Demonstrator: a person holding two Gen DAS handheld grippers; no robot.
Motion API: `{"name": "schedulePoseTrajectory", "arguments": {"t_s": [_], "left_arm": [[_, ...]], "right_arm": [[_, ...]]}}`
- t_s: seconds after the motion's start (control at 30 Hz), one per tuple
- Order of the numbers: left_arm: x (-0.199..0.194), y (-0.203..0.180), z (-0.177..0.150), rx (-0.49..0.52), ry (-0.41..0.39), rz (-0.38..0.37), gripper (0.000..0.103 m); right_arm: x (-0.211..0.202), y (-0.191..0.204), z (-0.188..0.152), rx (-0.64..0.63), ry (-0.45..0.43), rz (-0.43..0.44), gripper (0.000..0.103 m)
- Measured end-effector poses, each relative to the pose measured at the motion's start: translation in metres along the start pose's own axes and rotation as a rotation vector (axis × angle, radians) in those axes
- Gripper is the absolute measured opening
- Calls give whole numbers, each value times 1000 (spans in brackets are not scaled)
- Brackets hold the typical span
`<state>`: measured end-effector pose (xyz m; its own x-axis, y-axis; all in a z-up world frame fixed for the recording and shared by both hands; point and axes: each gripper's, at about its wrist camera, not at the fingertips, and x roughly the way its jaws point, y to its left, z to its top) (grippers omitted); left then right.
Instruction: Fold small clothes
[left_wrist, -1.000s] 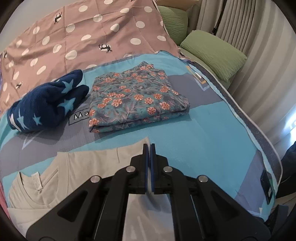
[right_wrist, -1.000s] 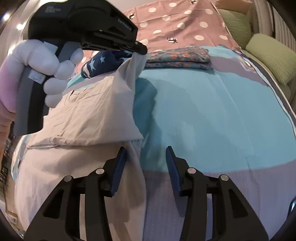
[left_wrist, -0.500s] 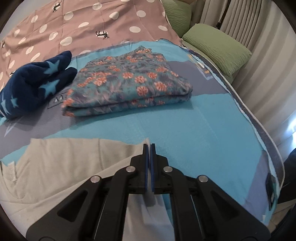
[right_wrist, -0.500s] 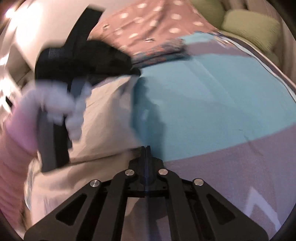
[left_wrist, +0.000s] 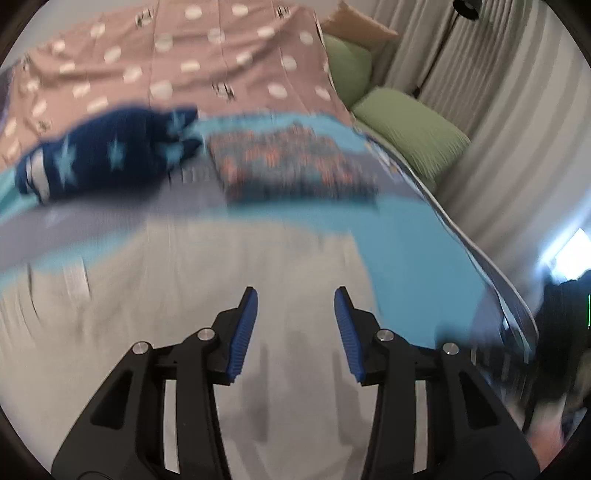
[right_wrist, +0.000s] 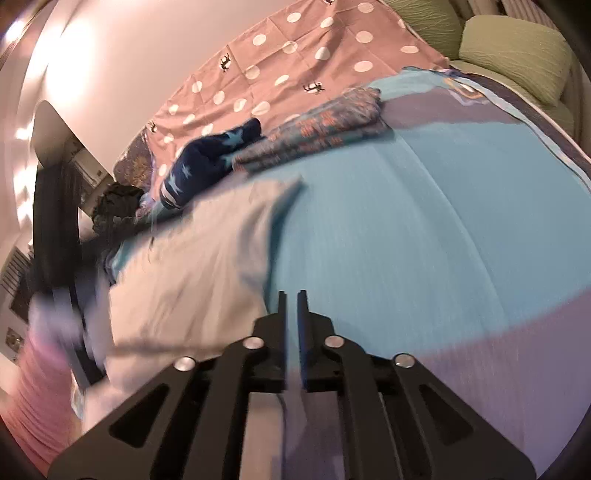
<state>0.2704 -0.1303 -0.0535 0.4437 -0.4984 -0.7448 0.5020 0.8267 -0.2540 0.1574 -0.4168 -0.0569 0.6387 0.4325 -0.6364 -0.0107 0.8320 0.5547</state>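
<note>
A beige T-shirt (left_wrist: 207, 280) lies spread on the blue mat (left_wrist: 413, 243), blurred by motion; it also shows in the right wrist view (right_wrist: 192, 258). My left gripper (left_wrist: 295, 295) is open and empty just above the shirt. My right gripper (right_wrist: 291, 293) has its fingers a narrow gap apart at the shirt's right edge; whether cloth sits between them is unclear. Beyond lie a folded floral garment (left_wrist: 295, 173) and a navy star-patterned garment (left_wrist: 107, 162), both also in the right wrist view: floral (right_wrist: 321, 125), navy (right_wrist: 207, 162).
A pink polka-dot bedspread (left_wrist: 207, 59) covers the bed behind the mat. Green pillows (left_wrist: 410, 125) and curtains (left_wrist: 509, 122) stand at the right. The mat's right border (left_wrist: 491, 269) runs along the bed edge. The person's arm in a pink sleeve (right_wrist: 40, 369) is at the left.
My left gripper has opened and let go of the shirt, which now lies flat. My right gripper, shut half a second ago, now shows a narrow gap. Both views have shifted quickly.
</note>
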Motion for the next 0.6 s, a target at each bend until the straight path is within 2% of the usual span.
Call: {"name": "schedulePoseTrajectory", "arguments": {"t_s": [0.1,0.13,0.2,0.3,0.33,0.37,0.43,0.5,0.6], "left_arm": [[10,-10,-35,72,51,-52,43],[14,-15,-42,102,51,-47,43],[18,-24,-54,158,14,-1,45],[18,-15,-52,116,10,-55,45],[18,-10,-52,92,8,-83,45],[18,-5,-51,70,6,-110,45],[18,-1,-52,49,2,-138,45],[17,1,-52,41,-3,-153,45],[18,2,-53,32,-3,-165,45]], "right_arm": [[21,-2,36,42,51,38,24],[29,-2,46,55,70,39,33],[48,-1,61,80,104,25,36],[78,3,73,80,168,-32,40],[87,6,75,81,175,-43,38],[90,9,76,67,167,-60,5],[85,18,83,27,117,-135,1],[78,26,95,-10,53,-132,1],[98,15,98,-53,78,-306,0]]}}
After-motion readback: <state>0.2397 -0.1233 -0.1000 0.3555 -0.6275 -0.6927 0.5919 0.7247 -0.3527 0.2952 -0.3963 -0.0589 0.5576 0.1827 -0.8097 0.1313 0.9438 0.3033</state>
